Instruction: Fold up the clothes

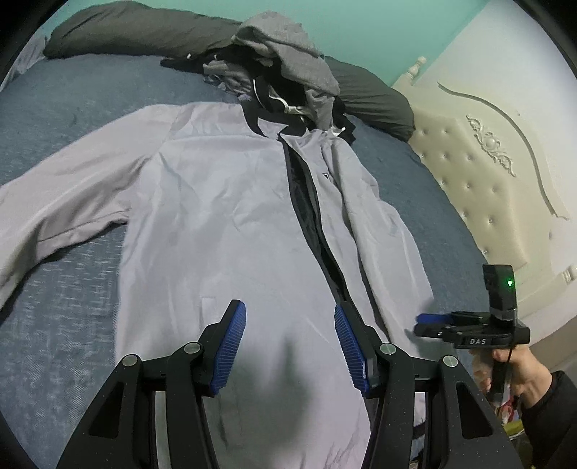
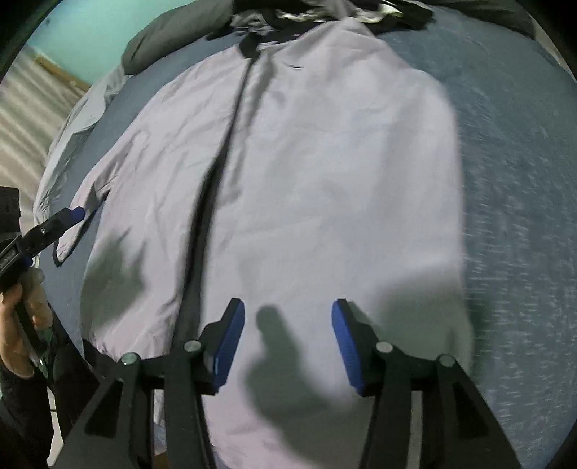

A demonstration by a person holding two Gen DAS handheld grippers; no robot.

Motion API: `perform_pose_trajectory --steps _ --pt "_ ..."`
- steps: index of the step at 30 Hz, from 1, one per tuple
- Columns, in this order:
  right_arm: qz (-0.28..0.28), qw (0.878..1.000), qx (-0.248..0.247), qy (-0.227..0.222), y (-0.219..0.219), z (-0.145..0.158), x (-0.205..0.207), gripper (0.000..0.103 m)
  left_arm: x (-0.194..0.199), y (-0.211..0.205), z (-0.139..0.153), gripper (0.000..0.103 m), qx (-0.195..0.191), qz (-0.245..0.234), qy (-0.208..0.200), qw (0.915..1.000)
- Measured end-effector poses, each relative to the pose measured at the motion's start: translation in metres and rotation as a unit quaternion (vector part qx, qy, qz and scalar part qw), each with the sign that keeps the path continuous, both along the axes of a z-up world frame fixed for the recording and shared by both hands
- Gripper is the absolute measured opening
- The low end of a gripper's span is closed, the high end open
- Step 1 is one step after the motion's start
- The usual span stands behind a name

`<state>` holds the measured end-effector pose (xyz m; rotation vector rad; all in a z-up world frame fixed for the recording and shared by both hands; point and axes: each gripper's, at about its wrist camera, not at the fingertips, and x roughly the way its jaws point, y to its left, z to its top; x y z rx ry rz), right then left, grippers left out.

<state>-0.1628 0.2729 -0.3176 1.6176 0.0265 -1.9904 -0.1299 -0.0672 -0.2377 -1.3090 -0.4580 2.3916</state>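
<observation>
A pale grey zip-up jacket (image 1: 216, 198) lies face up on the blue bed sheet (image 1: 72, 108), collar far from me, dark zip (image 1: 306, 202) running down its middle. One sleeve (image 1: 54, 216) stretches out to the left; the other lies along the body on the right. My left gripper (image 1: 290, 346) hovers open over the lower hem area, nothing between its blue pads. My right gripper (image 2: 285, 342) is open above the same jacket (image 2: 324, 180), casting a shadow on it. A hand holds that right gripper (image 1: 432, 321) at the jacket's right edge. The left gripper (image 2: 72, 214) shows beside a cuff (image 2: 65, 249).
A heap of grey and black clothes (image 1: 288, 47) sits just beyond the collar, with a dark pillow or quilt (image 1: 126, 32) behind it. A cream tufted headboard (image 1: 487, 162) borders the bed on the right. Turquoise wall stands beyond.
</observation>
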Motion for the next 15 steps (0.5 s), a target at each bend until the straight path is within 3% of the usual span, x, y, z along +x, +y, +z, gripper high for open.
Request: perform_pose_trajectory --steps 3,10,12,15 --pt "0.013 1.000 0.015 -0.005 -0.021 -0.005 0.011 0.057 0.010 -0.008 0.011 0.056 -0.009 0.006 0.008 0.9999" --pt "0.028 0.993 0.110 0.032 -0.052 -0.021 0.015 0.054 0.022 -0.021 0.027 0.056 -0.019 0.014 0.017 0.9996" --pt "0.032 0.991 0.125 0.039 -0.054 -0.024 0.014 0.031 0.025 -0.024 0.029 0.056 -0.019 0.015 0.019 0.9995" --pt "0.035 0.993 0.109 0.037 -0.051 -0.024 0.013 0.013 0.029 -0.027 0.032 0.056 -0.020 0.016 0.021 0.9994"
